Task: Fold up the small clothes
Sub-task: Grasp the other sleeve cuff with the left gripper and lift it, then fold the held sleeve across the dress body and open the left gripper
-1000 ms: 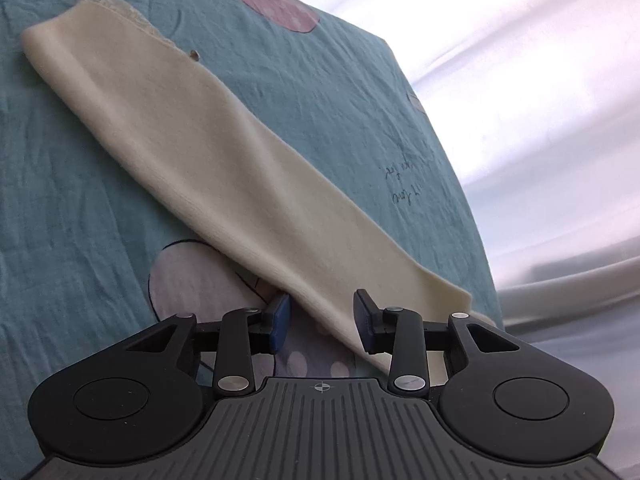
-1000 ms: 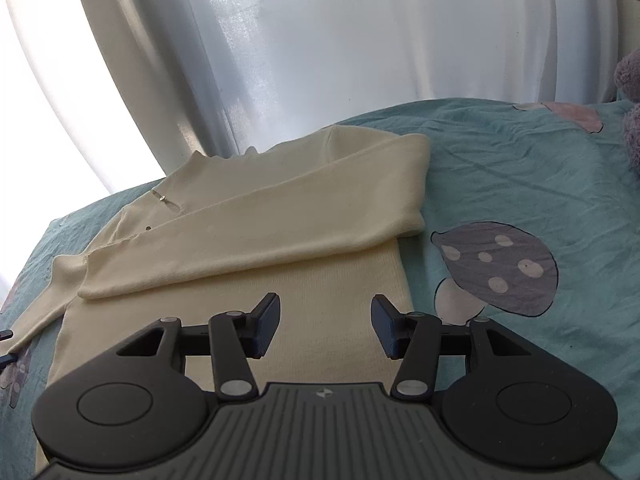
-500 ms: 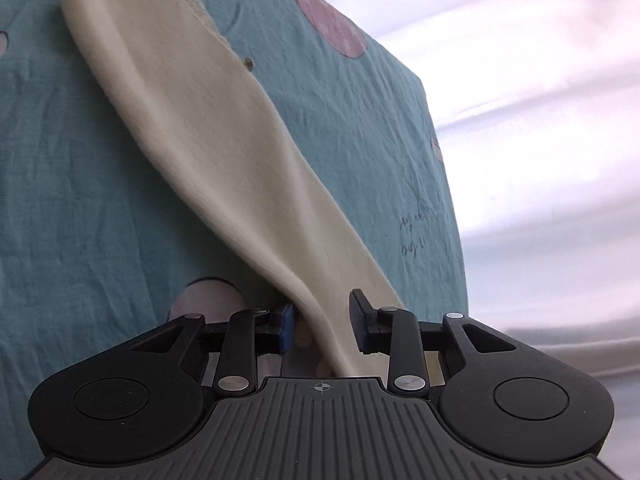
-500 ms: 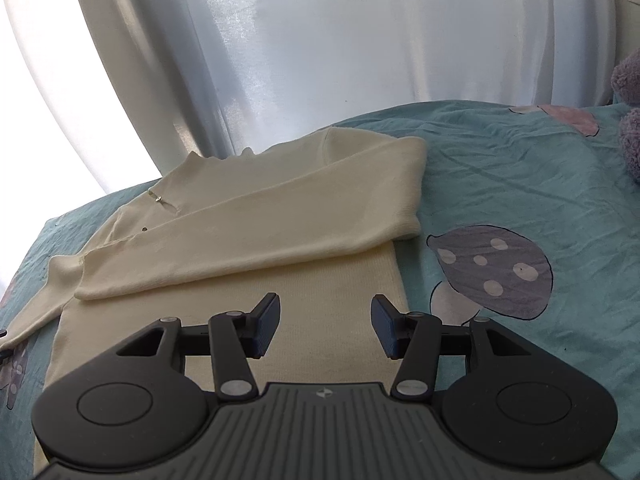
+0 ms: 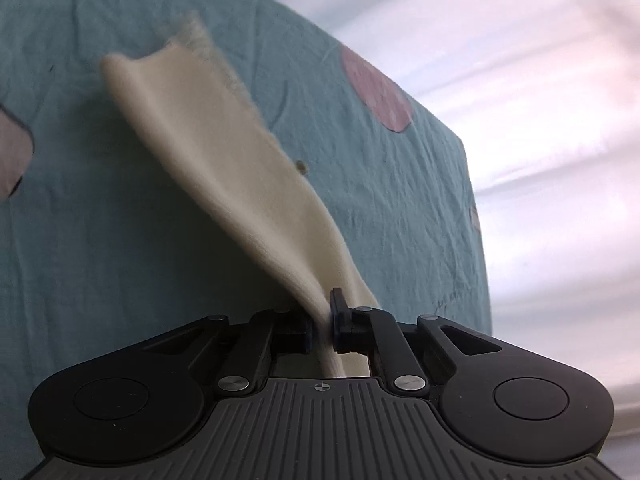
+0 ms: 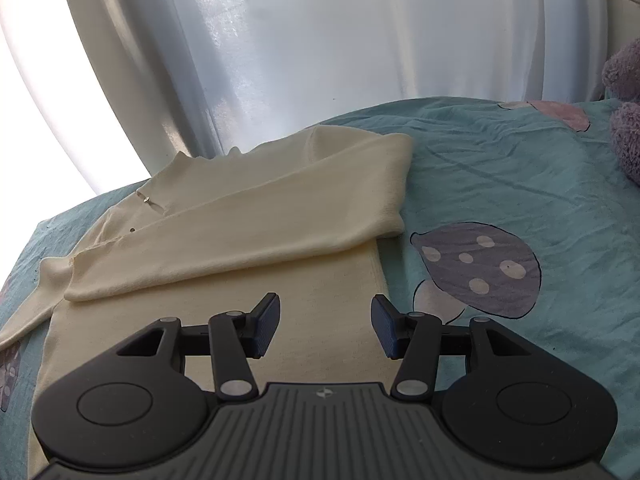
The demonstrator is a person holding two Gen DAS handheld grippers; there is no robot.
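Observation:
A cream knit sweater (image 6: 256, 216) lies on the teal bedsheet (image 6: 520, 184), its right sleeve folded across the chest. My right gripper (image 6: 325, 326) is open and empty, hovering just above the sweater's lower body. In the left wrist view my left gripper (image 5: 322, 322) is shut on the sweater's left sleeve (image 5: 224, 160), near its cuff end, and holds it lifted off the sheet; the sleeve stretches away up-left toward the sweater's body, which is out of this view.
White curtains (image 6: 320, 48) hang behind the bed's far edge. A purple plush toy (image 6: 626, 112) sits at the right edge. The sheet has printed mushroom shapes (image 6: 476, 268) beside the sweater. The bed's edge (image 5: 476, 240) runs close on the right of the left gripper.
My left gripper has closed on the sleeve and lifted it off the sheet, swinging it up. The right gripper has barely moved.

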